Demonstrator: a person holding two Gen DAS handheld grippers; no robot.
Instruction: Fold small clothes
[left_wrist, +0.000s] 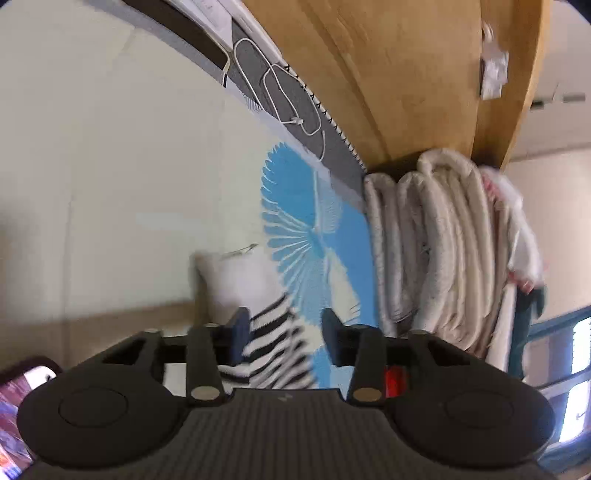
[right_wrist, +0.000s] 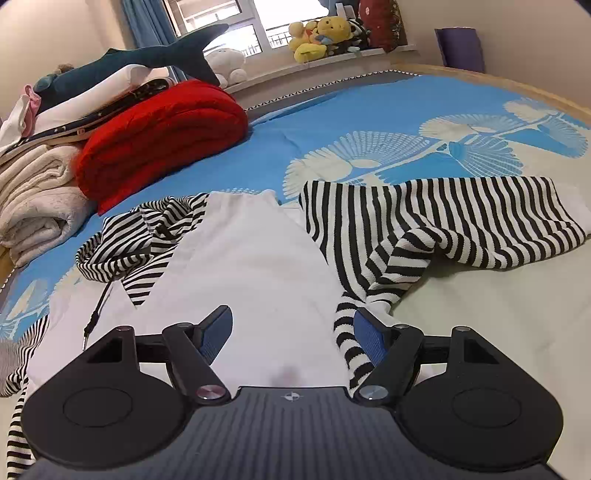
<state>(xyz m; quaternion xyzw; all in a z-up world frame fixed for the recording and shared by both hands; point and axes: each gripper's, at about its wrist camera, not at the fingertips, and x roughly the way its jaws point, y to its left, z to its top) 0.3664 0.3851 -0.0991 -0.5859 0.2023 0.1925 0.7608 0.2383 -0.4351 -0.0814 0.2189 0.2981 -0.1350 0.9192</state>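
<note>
Left gripper hangs released, striped garment bunched between its fingers at lower centre; only this view catches the rolled quilts at right. Right gripper is spread wide above the garment's white panel, centre frame, red blanket upper left.

The black-and-white striped knit garment with a plain white cloth panel is lying soft and matt, its ribbed weave showing. The blue-and-cream printed woven bedspread is looking flat and dull. The right gripper is showing matt black plastic arms, blue textured pads and shiny metal pivot pins. The red quilted blanket is looking plush. The light wooden bed frame is appearing smooth, faintly grained.
</note>
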